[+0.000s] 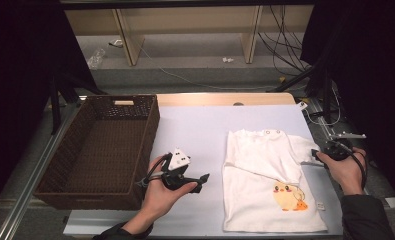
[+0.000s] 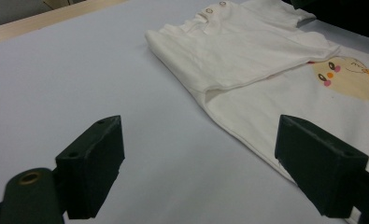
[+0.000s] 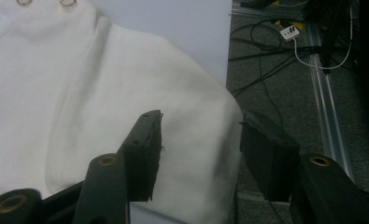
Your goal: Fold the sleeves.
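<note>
A white baby shirt (image 1: 265, 200) with a yellow duck print (image 1: 287, 196) lies flat on the right half of the pale table (image 1: 195, 130), its upper part folded over. My left gripper (image 1: 204, 177) rests on the table just left of the shirt, pointing at it. In the left gripper view its jaws (image 2: 198, 128) stand wide apart with bare table between them, and the shirt (image 2: 247, 56) is ahead and to the right. My right gripper (image 1: 316, 154) is at the shirt's right sleeve. It is open (image 3: 201, 121), straddling the sleeve's edge (image 3: 205, 140).
A dark wicker basket (image 1: 147, 135) stands along the table's left side, with nothing visible inside. The table's right edge runs beside a metal rail (image 3: 329, 121) and floor cables (image 3: 285, 60). Wooden shelf legs (image 1: 127, 40) stand beyond the table's far edge.
</note>
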